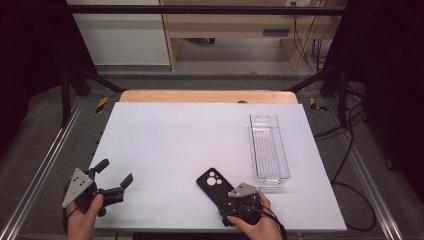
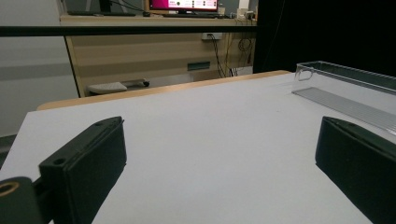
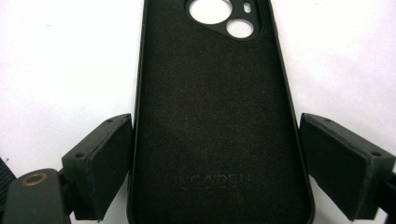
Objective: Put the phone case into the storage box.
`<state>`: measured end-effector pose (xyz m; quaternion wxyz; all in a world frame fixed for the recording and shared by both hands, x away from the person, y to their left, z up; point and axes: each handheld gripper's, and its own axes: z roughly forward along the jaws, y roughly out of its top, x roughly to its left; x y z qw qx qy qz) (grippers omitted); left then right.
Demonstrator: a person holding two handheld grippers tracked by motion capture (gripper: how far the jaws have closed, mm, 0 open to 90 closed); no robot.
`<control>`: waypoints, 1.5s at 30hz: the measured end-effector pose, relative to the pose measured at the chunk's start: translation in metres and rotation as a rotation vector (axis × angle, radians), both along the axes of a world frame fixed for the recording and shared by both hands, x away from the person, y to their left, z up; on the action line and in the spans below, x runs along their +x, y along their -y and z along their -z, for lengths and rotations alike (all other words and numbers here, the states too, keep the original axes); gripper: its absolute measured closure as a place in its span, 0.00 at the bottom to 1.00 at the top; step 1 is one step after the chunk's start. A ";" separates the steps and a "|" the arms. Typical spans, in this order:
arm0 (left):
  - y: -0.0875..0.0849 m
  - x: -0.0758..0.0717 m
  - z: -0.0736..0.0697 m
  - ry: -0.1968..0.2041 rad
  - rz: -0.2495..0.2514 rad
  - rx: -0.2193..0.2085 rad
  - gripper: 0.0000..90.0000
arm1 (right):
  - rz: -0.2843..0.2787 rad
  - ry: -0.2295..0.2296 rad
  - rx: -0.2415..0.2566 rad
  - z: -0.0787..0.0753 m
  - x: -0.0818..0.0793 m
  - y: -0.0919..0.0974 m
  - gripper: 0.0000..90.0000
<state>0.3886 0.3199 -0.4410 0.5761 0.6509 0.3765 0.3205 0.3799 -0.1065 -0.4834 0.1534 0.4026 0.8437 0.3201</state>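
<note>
right gripper (image 3: 215, 163) jaws spread, straddling black phone case (image 3: 215, 116) near its bottom end, likely lining up a grab; left gripper (image 1: 114, 176) spread, idle, clear tray (image 1: 269, 150) nearby

Both grippers are chunky matte-black things, and each one has a grey three-cornered plate on top with a few small dark holes in it: left gripper (image 1: 113, 172), right gripper (image 3: 215, 168). Up close the jaws are thick rectangular black blocks with flat pads and little screw holes along the edges, plus a brass-coloured ring at the base on the left side. A thin black cable trails off the right one past the person's bare hand (image 1: 258, 226).
</note>
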 end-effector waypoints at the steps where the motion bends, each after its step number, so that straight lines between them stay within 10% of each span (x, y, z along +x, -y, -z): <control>1: 0.000 0.000 0.000 -0.001 0.001 0.000 0.02 | 0.000 0.001 -0.001 0.000 0.000 0.000 0.14; 14: 0.003 0.002 0.000 -0.022 0.014 0.005 0.02 | 0.007 -0.019 0.023 -0.004 0.001 0.002 0.18; 27: 0.011 -0.002 -0.004 -0.053 0.052 -0.034 0.02 | -0.004 0.101 0.072 -0.025 -0.005 -0.001 0.18; 45: 0.088 0.049 -0.079 -0.026 0.207 -0.099 0.02 | 0.004 0.367 0.134 -0.072 0.046 -0.045 0.18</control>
